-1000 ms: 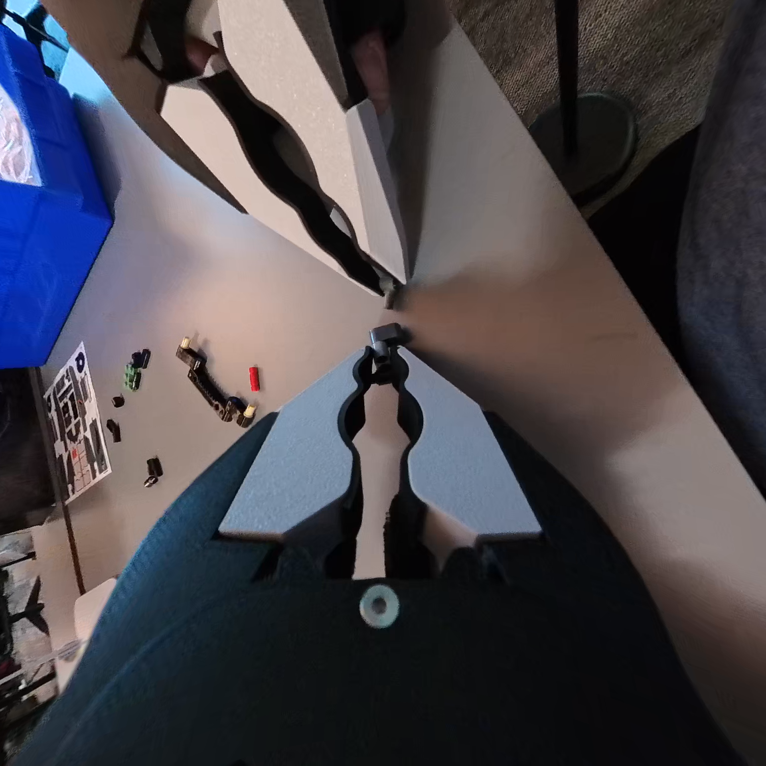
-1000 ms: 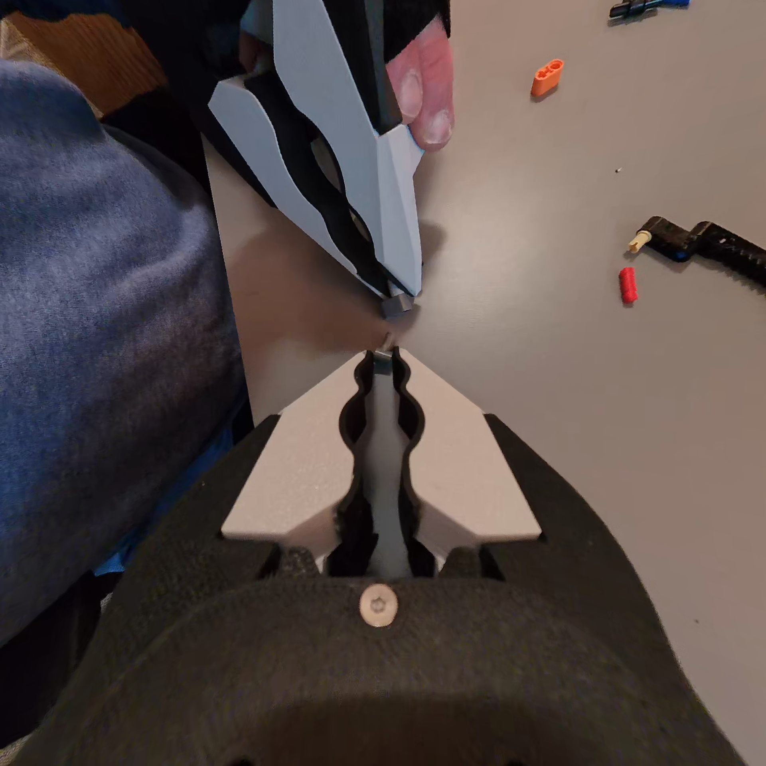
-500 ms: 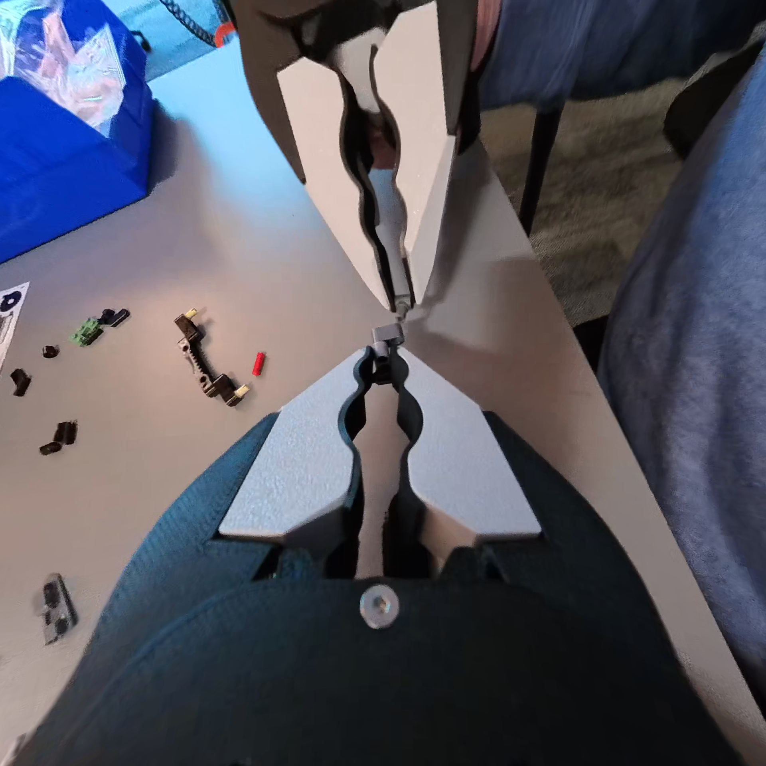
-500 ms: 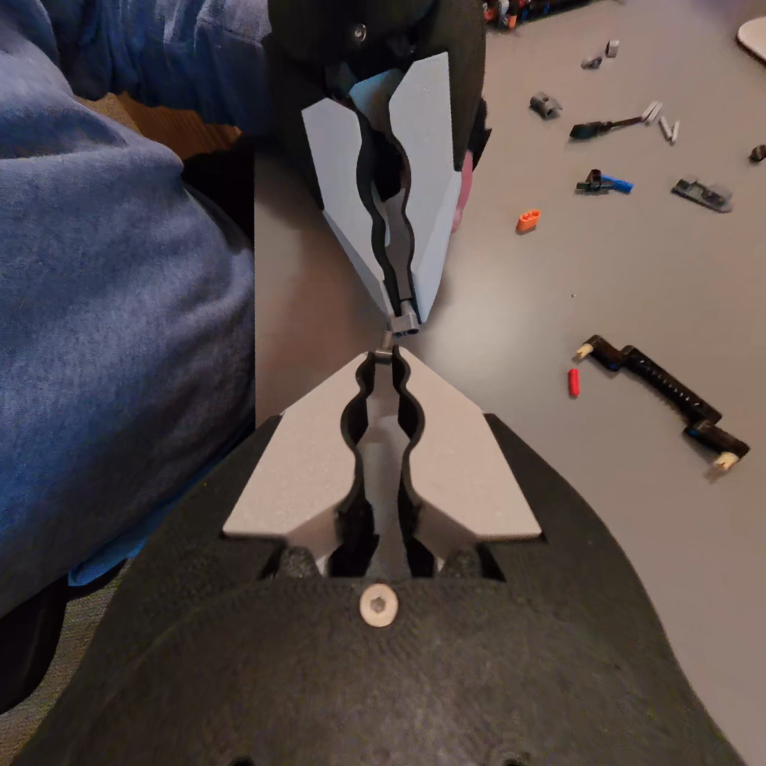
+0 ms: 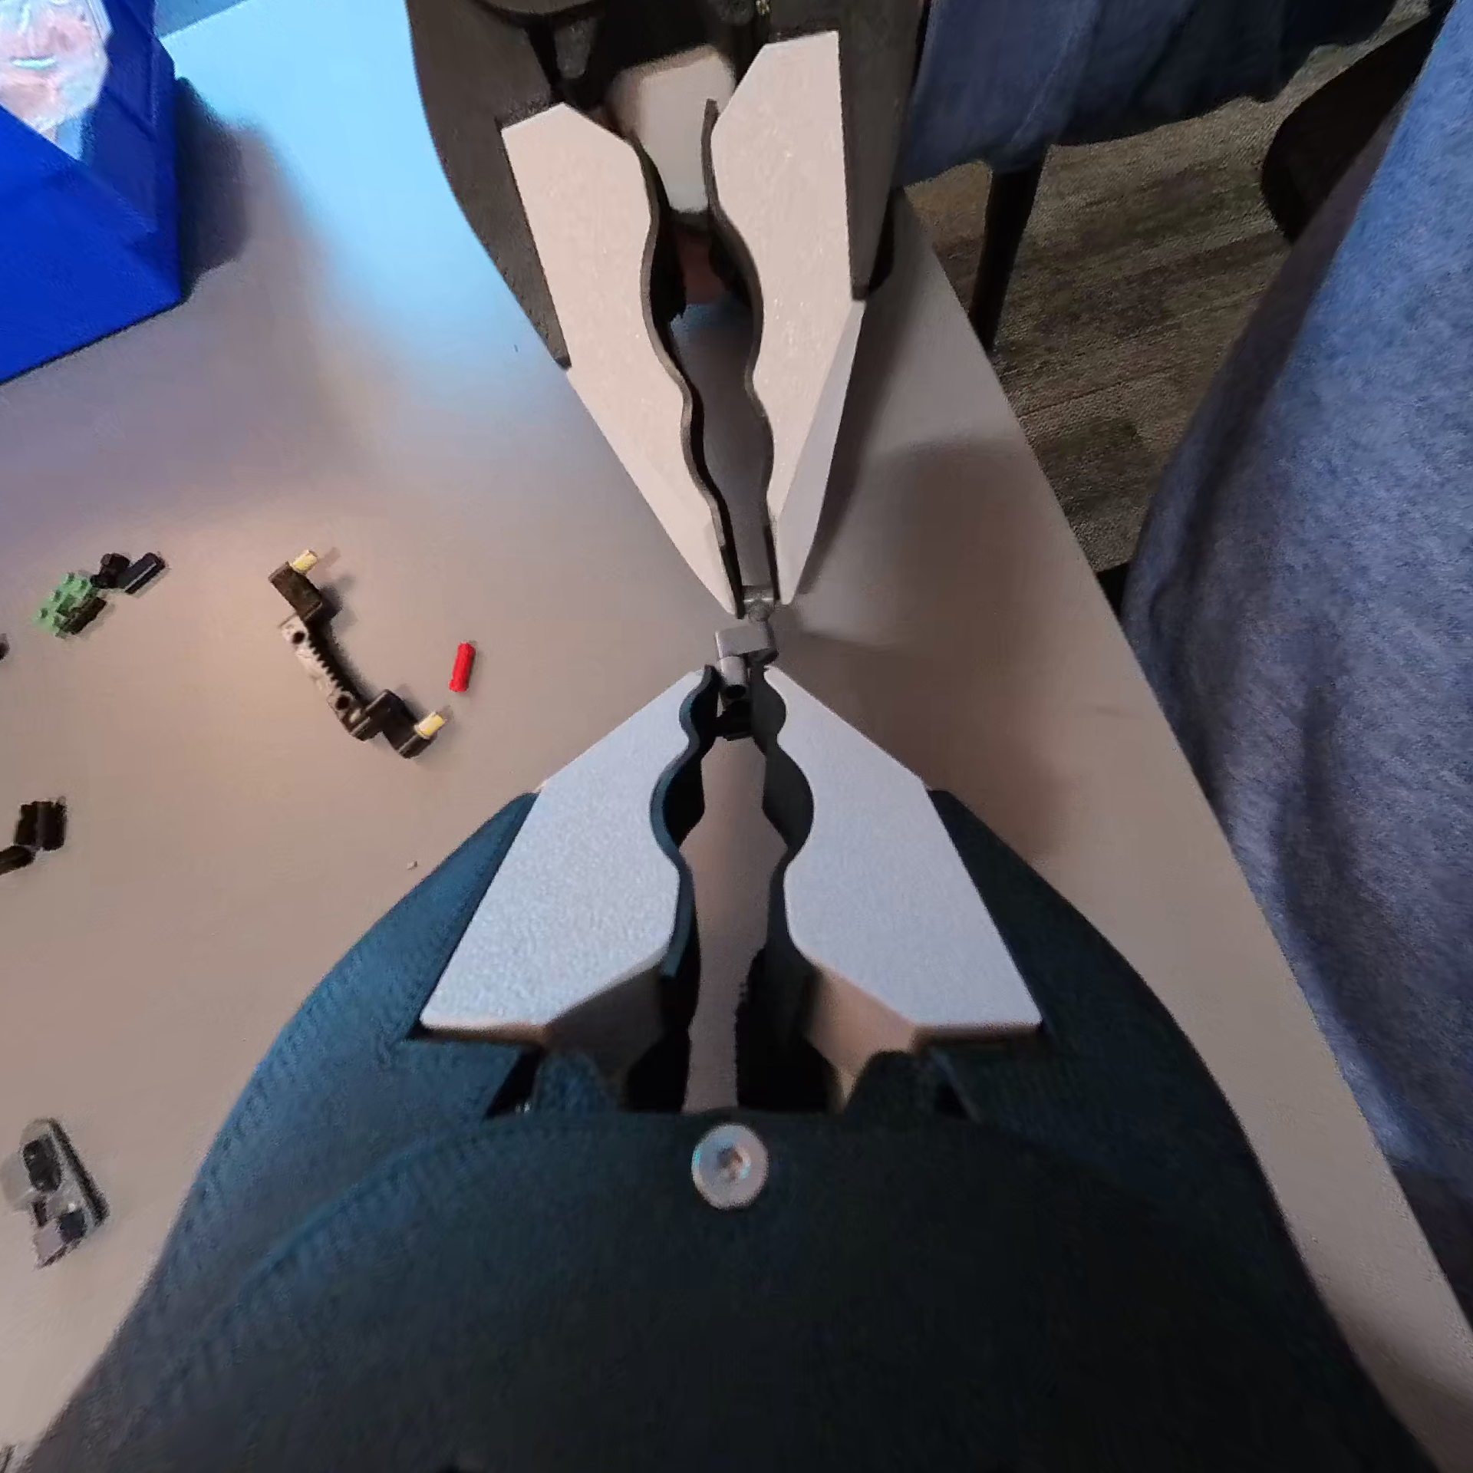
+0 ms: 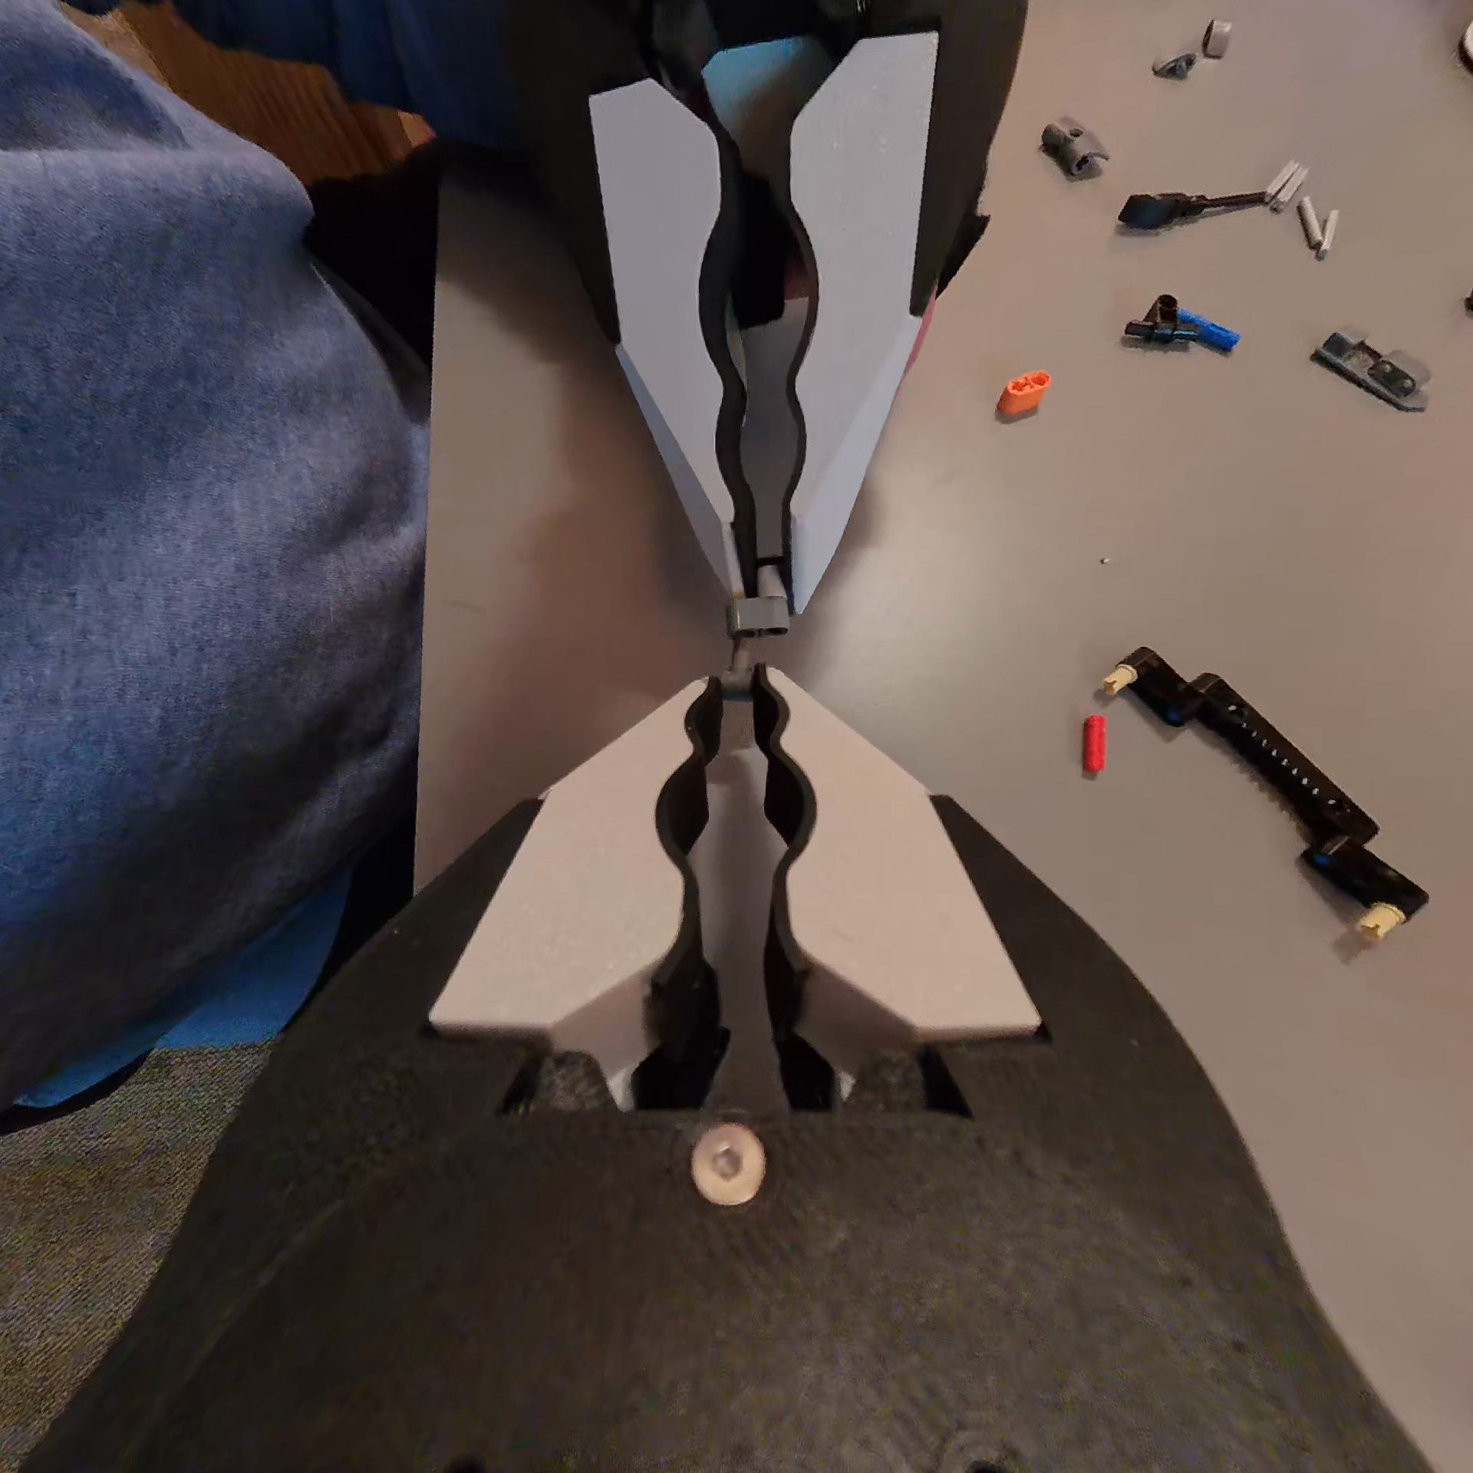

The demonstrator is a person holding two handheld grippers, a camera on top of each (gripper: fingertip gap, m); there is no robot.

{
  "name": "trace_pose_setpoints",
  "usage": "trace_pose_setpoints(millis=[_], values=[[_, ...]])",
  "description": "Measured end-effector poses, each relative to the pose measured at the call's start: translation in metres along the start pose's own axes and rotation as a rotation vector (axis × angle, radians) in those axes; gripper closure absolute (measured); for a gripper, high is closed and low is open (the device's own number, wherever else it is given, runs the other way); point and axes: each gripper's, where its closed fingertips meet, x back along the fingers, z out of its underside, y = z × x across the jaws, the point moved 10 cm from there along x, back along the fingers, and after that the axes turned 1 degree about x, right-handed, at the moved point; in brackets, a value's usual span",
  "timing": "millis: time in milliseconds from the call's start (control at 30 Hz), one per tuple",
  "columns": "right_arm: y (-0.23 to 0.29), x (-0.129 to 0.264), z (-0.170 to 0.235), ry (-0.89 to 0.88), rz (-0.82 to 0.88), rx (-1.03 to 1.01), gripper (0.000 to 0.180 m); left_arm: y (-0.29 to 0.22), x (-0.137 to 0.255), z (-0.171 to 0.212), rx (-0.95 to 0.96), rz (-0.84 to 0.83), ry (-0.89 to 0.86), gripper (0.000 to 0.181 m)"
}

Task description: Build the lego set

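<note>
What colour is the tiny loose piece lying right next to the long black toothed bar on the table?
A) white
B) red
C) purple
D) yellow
B: the small peg beside the long black toothed bar on the table is plainly red in both wrist views.

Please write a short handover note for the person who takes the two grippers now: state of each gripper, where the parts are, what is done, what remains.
Left gripper: jaws shut on a small grey connector, held above the table edge.
Right gripper: jaws shut on a thin grey pin, tip to tip with the left one.
The pin meets the connector; whether it is fully seated, I cannot tell.
On the table lie the black rack assembly, a red pin, an orange piece and other loose parts.
Left to do: press the pin home, then continue with the loose parts.
</note>
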Motion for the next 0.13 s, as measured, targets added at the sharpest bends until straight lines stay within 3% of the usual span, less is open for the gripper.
trace_pose_setpoints(millis=[33, 133], values=[[-0.0005, 0.0007, 0.0, -0.003, 0.004, 0.005, 0.174, 0.0007, 0.0002, 0.0, 0.003, 0.001, -0.005, 0.175], [-0.0008, -0.0002, -0.0003, 0.004, 0.018, 0.024, 0.174, 0.0019, -0.0005, 0.0004, 0.007, 0.003, -0.002, 0.175]])
